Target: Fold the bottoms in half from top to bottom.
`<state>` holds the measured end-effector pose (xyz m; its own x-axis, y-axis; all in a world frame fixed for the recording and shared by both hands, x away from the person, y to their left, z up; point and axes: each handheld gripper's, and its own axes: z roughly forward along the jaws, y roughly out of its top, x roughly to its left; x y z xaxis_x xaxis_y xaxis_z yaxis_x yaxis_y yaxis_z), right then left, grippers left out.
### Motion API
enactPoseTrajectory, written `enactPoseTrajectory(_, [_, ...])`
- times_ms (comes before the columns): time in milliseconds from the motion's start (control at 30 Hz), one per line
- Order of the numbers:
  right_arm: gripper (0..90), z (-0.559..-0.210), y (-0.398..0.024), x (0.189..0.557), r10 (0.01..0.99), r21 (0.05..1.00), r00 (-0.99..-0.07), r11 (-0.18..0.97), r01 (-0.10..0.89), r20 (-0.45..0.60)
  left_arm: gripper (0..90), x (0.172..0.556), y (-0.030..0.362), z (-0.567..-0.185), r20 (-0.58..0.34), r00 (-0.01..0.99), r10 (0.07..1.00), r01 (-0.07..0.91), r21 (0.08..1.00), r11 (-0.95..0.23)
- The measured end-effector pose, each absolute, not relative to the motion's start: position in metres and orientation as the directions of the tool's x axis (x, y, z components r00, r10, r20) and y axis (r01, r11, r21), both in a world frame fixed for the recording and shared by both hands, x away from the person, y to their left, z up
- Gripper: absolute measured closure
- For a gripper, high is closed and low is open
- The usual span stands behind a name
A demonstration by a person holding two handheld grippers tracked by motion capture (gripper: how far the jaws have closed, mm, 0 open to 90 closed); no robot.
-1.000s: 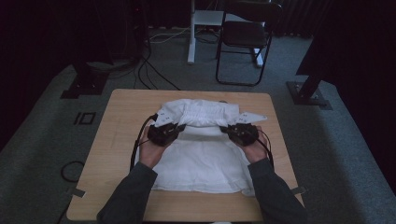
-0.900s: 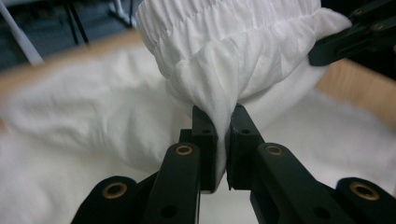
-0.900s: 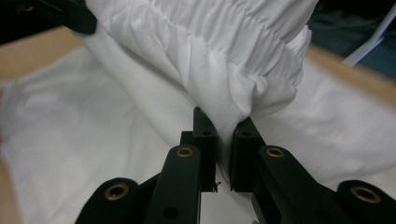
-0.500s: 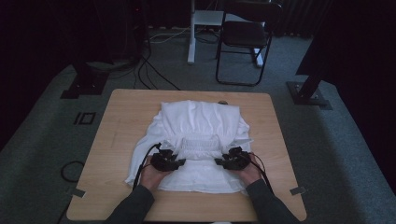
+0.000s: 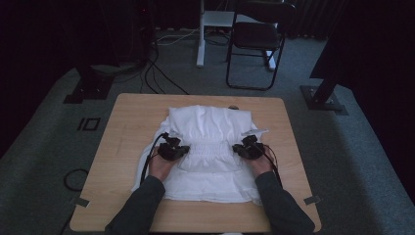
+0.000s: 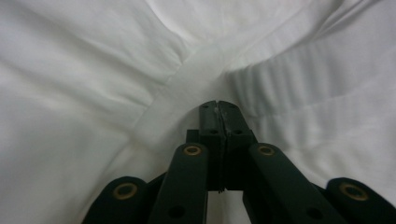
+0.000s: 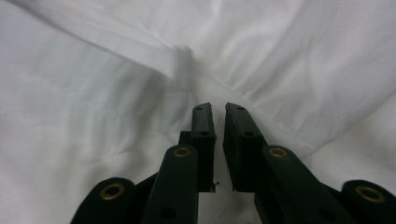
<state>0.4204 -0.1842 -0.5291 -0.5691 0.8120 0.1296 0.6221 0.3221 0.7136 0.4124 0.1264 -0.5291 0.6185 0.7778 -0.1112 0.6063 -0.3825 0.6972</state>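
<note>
A white garment lies spread on the wooden table, with a gathered band across its middle. My left gripper rests at the band's left end and my right gripper at its right end. In the left gripper view the left gripper has just been closing. Its jaws now meet over a seam beside the ribbed band, and I see no cloth between them. In the right gripper view the right gripper has also been closing, and a narrow bare gap remains above the garment.
Bare wood borders the garment on the left and right and along the near edge. Beyond the table a black folding chair stands on grey carpet, with cables and two stand bases.
The cloth that was bunched at the grippers a second ago now lies flat toward the far edge. Both hands pulled toward the near edge, then settled at the gathered band.
</note>
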Motion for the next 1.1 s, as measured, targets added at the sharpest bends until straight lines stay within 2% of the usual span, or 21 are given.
enactPoseTrajectory(100, [79.5, -0.541, -0.18, 0.428, 0.789, 0.7, -0.591, 0.325, 0.636, 0.171, 86.2, 0.413, 0.121, -0.541, -0.109, 0.63, 0.769, 0.602, 0.694, -0.395])
enactPoseTrajectory(200, [77.1, -0.542, -0.184, 0.425, 0.75, 0.716, -0.617, 0.293, 0.633, 0.238, 82.2, 0.402, 0.124, -0.537, -0.122, 0.637, 0.761, 0.585, 0.72, -0.374])
enactPoseTrajectory(467, [71.5, -0.532, -0.195, 0.384, 0.608, 0.79, -0.747, 0.305, 0.532, 0.268, 73.4, 0.354, 0.13, -0.531, -0.138, 0.743, 0.655, 0.489, 0.781, -0.389])
enactPoseTrajectory(567, [69.9, -0.529, -0.2, 0.371, 0.56, 0.812, -0.779, 0.292, 0.505, 0.283, 70.7, 0.347, 0.132, -0.534, -0.138, 0.747, 0.65, 0.482, 0.786, -0.387])
enactPoseTrajectory(700, [68.0, -0.521, -0.204, 0.369, 0.583, 0.834, -0.765, 0.252, 0.49, 0.273, 68.7, 0.352, 0.13, -0.536, -0.16, 0.743, 0.65, 0.499, 0.779, -0.379])
enactPoseTrajectory(800, [66.6, -0.519, -0.199, 0.371, 0.586, 0.833, -0.758, 0.237, 0.5, 0.287, 67.1, 0.348, 0.12, -0.541, -0.152, 0.791, 0.593, 0.485, 0.747, -0.454])
enactPoseTrajectory(900, [66.2, -0.524, -0.187, 0.365, 0.551, 0.813, -0.788, 0.305, 0.496, 0.274, 66.9, 0.344, 0.115, -0.548, -0.122, 0.804, 0.582, 0.478, 0.715, -0.509])
enactPoseTrajectory(1000, [68.2, -0.539, -0.174, 0.355, 0.546, 0.765, -0.803, 0.405, 0.502, 0.238, 65.9, 0.345, 0.119, -0.548, -0.15, 0.792, 0.592, 0.496, 0.725, -0.478])
enactPoseTrajectory(1100, [68.4, -0.554, -0.166, 0.35, 0.563, 0.711, -0.805, 0.488, 0.506, 0.187, 63.5, 0.348, 0.122, -0.54, -0.129, 0.778, 0.615, 0.484, 0.746, -0.456])
